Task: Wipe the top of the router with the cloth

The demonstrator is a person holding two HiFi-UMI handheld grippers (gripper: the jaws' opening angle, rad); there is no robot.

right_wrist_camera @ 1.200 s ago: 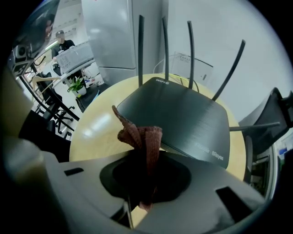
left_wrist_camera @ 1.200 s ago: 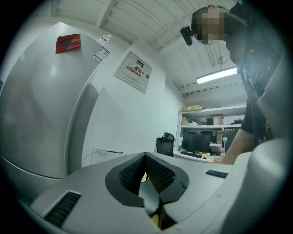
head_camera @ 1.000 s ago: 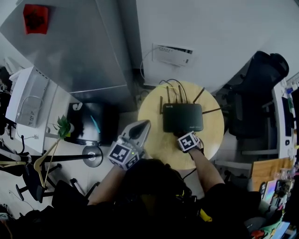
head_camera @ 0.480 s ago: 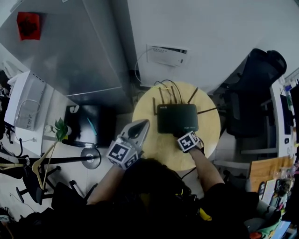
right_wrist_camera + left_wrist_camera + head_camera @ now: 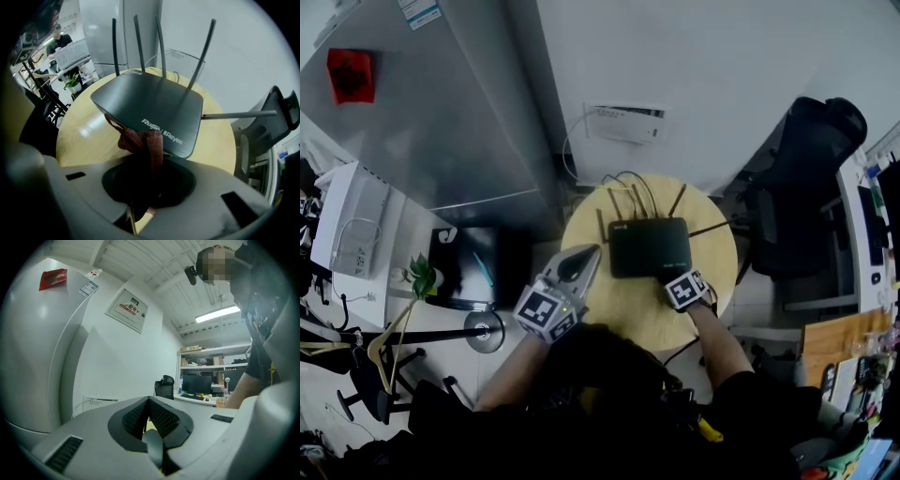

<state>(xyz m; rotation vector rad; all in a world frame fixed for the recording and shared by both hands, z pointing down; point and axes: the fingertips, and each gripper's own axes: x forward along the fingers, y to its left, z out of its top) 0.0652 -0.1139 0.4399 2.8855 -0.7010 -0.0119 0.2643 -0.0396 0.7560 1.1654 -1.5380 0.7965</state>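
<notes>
Between the right gripper's (image 5: pixel 146 180) jaws, low in the middle of the frame, a reddish-brown knitted cloth (image 5: pixel 146 140) is clamped. Its bunched end touches the near edge of the flat black router (image 5: pixel 150 105) with upright antennas. That router sits mid-frame on the round pale wooden table (image 5: pixel 82 133). The left gripper (image 5: pixel 149 404), jaws pressed together on nothing, hangs over the table's left edge.

An office corner.
A swivel chair (image 5: pixel 802 178) is sitting at right; monitors (image 5: pixel 199 383) are standing on a far desk (image 5: pixel 201 399) under shelves (image 5: pixel 213 363).
</notes>
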